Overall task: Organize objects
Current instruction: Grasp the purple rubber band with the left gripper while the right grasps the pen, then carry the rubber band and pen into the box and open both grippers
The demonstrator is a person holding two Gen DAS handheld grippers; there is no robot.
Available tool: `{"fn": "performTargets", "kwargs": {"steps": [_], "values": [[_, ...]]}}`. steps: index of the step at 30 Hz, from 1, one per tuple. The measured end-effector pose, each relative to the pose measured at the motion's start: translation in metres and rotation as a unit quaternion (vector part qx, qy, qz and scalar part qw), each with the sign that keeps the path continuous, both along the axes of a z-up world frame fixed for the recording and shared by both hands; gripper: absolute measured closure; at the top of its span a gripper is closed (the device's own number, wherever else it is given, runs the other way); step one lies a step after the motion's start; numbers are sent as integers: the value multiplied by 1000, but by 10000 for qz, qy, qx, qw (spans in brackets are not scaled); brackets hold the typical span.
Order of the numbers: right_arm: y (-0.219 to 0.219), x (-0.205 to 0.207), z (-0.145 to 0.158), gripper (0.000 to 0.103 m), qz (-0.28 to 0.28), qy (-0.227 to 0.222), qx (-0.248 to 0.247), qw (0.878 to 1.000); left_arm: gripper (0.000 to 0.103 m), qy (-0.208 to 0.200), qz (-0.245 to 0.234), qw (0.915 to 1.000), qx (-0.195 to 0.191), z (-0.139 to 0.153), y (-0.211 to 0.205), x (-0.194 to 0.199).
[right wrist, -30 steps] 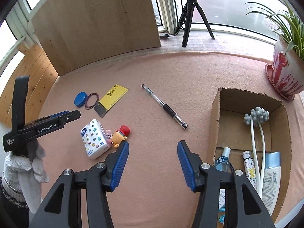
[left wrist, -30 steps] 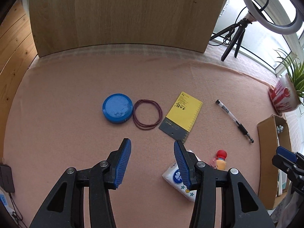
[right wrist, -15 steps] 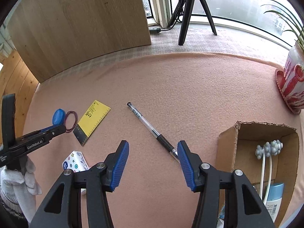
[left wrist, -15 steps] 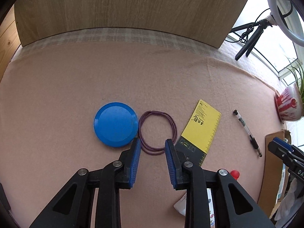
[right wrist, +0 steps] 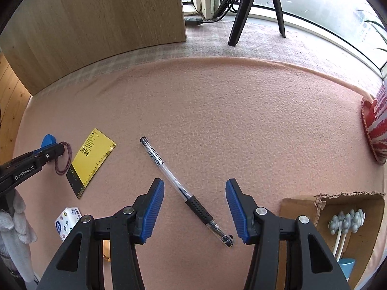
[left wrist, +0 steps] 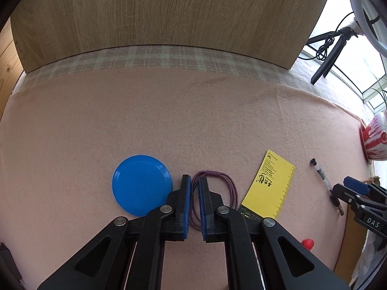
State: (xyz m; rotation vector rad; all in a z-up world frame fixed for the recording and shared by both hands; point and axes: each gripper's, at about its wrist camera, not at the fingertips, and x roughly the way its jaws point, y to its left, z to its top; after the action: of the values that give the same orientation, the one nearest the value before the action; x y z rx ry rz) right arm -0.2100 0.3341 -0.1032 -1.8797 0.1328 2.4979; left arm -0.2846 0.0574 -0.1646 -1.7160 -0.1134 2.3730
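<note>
Looking down my left claw (left wrist: 195,201), I see its two blue pads drawn nearly together with the near-left arc of the purple rubber band loop (left wrist: 223,183) running between them; whether the pads actually press the strands I cannot tell. The rest of the loop lies flat on the pink cloth of the worktop (left wrist: 169,120), spreading ahead and to the right of the claw. Just left of the left pad sits the blue round lid (left wrist: 141,184), its rim close to the pad. To the right of the claw, past the band, lies the yellow ruler card (left wrist: 271,188), its dark end nearest me (partly hidden behind the claw's right arm).

My right claw (right wrist: 194,207) is spread wide and holds nothing. The clear pen (right wrist: 179,188) lies diagonally between its pads, black grip and tip toward the right pad, the capless back end pointing away and to the left. Right of this claw stands the cardboard box (right wrist: 300,205), with a grey-headed white-stemmed item (right wrist: 348,220) inside. Off to the left of the right claw a patterned tissue pack (right wrist: 69,220) lies near the edge of view, close to the ruler card's dark end. Farther out, a red-and-white pot (right wrist: 377,130) stands to the right, and a wooden panel (left wrist: 157,14) rises beyond the cloth.
</note>
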Motion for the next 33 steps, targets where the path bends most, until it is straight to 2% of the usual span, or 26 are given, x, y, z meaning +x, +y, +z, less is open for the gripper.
{"fn": "performTargets", "kwargs": {"steps": [4, 7, 15, 25, 33], "values": [[-3, -4, -10, 56, 79, -112, 102, 9999, 101, 49, -49, 10000, 12, 0, -1, 9], [-4, -5, -18, 74, 75, -255, 52, 9996, 101, 63, -49, 10000, 53, 0, -4, 17], [-3, 8, -17, 93, 22, -155, -54, 9999, 101, 40, 207, 9993, 320, 3, -25, 50], [1, 50, -10, 93, -128, -12, -533, 9985, 101, 266, 361, 9976, 527, 27, -44, 93], [13, 88, 17, 93, -228, 279, -808, 9961, 101, 601, 236, 9953, 719, 63, -35, 113]]}}
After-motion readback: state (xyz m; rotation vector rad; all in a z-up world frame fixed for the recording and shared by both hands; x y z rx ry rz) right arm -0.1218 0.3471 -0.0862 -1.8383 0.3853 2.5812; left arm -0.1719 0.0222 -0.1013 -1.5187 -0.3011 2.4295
